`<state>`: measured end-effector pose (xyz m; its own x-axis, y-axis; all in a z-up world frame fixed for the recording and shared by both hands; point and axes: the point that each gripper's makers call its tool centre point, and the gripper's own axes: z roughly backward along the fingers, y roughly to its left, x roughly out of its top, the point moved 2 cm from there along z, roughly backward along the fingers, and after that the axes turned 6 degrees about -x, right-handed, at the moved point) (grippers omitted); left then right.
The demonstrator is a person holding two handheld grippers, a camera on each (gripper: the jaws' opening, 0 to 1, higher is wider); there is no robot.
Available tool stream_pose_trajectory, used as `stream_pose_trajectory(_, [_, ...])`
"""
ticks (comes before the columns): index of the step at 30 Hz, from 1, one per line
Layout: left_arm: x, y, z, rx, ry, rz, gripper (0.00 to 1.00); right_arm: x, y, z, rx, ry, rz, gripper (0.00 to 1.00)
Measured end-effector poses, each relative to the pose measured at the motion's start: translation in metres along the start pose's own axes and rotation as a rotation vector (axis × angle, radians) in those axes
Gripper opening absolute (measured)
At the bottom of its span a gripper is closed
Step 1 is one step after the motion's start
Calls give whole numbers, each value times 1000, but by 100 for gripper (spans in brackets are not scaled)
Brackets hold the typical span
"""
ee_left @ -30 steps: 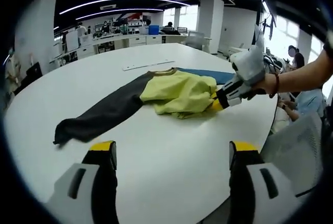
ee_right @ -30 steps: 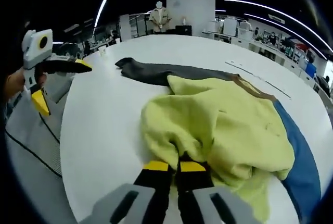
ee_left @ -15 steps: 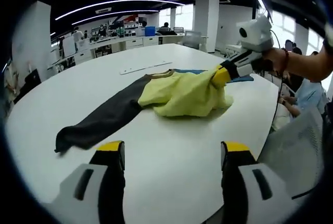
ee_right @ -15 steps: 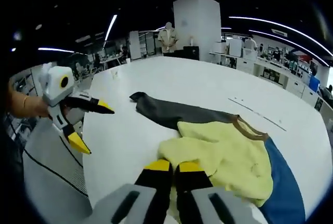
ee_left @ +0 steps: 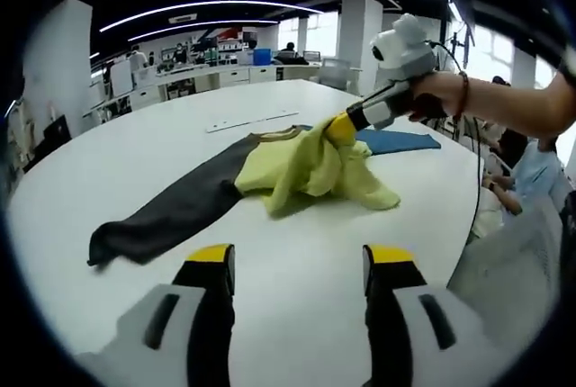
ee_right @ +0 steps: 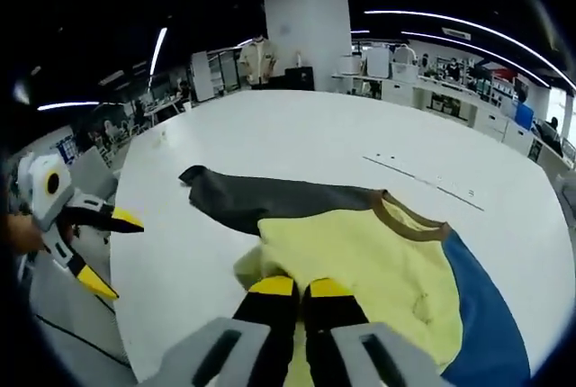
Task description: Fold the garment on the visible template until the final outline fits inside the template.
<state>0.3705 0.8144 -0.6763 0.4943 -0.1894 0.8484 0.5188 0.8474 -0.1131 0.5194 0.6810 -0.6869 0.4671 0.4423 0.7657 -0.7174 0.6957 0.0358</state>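
A wide white bench (ee_left: 297,288) carries the garment (ee_right: 360,252), which lies near its middle with a dark grey sleeve (ee_left: 171,211) stretched flat to the left and a blue part (ee_right: 477,324) to the right. The right gripper (ee_right: 292,288) is clenched on the yellow body's near edge, lifting a bunched fold. The left gripper (ee_left: 297,256) hovers released over bare bench.

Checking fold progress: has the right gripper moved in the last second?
Yes. The right gripper lifted the yellow fabric up and across toward the dark sleeve.
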Motion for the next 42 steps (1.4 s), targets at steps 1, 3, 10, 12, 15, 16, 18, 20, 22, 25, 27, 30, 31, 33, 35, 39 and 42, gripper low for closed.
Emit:
stream_pose_trajectory(1, [1, 0, -1, 0, -1, 2, 51, -2, -3, -3, -9, 12, -15, 0])
stream_pose_trajectory(3, [2, 0, -3, -2, -6, -1, 48, -7, -11, -11, -31, 33, -59, 0])
stream_pose_trajectory(10, [7, 0, -11, -3, -2, -8, 40, -27, -30, -29, -84, 103, -96, 0])
stream_pose_trajectory(12, [7, -2, -13, -13, -2, -4, 38, -32, -32, -32, -91, 110, -103, 0])
stream_pose_trajectory(15, [5, -4, -16, -21, 14, -1, 36, -38, -34, -34, -96, 117, -121, 0])
stream_pose_trajectory(16, [5, -4, -18, -22, 22, 0, 35, -38, -34, -32, -97, 115, -123, 0])
stream_pose_trajectory(18, [5, -5, -19, -23, 27, 5, 35, -36, -33, -28, -97, 100, -128, 1])
stream_pose_trajectory(20, [6, -5, -21, -25, 26, 16, 34, -34, -33, -22, -101, 95, -130, 6])
stream_pose_trajectory(22, [8, -6, -23, -31, 20, 34, 34, -33, -34, -13, -117, 80, -118, 17])
stream_pose_trajectory(25, [11, -7, -28, -38, 6, 67, 34, -33, -36, 2, -130, 59, -121, 29])
stream_pose_trajectory(27, [14, -8, -33, -35, -7, 93, 34, -37, -38, 13, -149, 55, -150, 35])
stream_pose_trajectory(30, [17, -10, -44, -35, -5, 111, 33, -44, -38, 26, -161, 50, -188, 38])
stream_pose_trajectory(31, [17, -11, -47, -36, -1, 116, 33, -48, -37, 31, -164, 52, -206, 38])
stream_pose_trajectory(33, [19, -13, -54, -40, -1, 138, 32, -57, -34, 39, -170, 63, -238, 38])
stream_pose_trajectory(35, [22, -14, -60, -42, -14, 163, 32, -62, -33, 45, -176, 57, -253, 38])
stream_pose_trajectory(39, [23, -14, -73, -31, -23, 226, 31, -77, -27, 55, -184, 75, -296, 37])
stream_pose_trajectory(42, [23, -13, -83, -18, -23, 256, 29, -84, -23, 59, -187, 83, -301, 36])
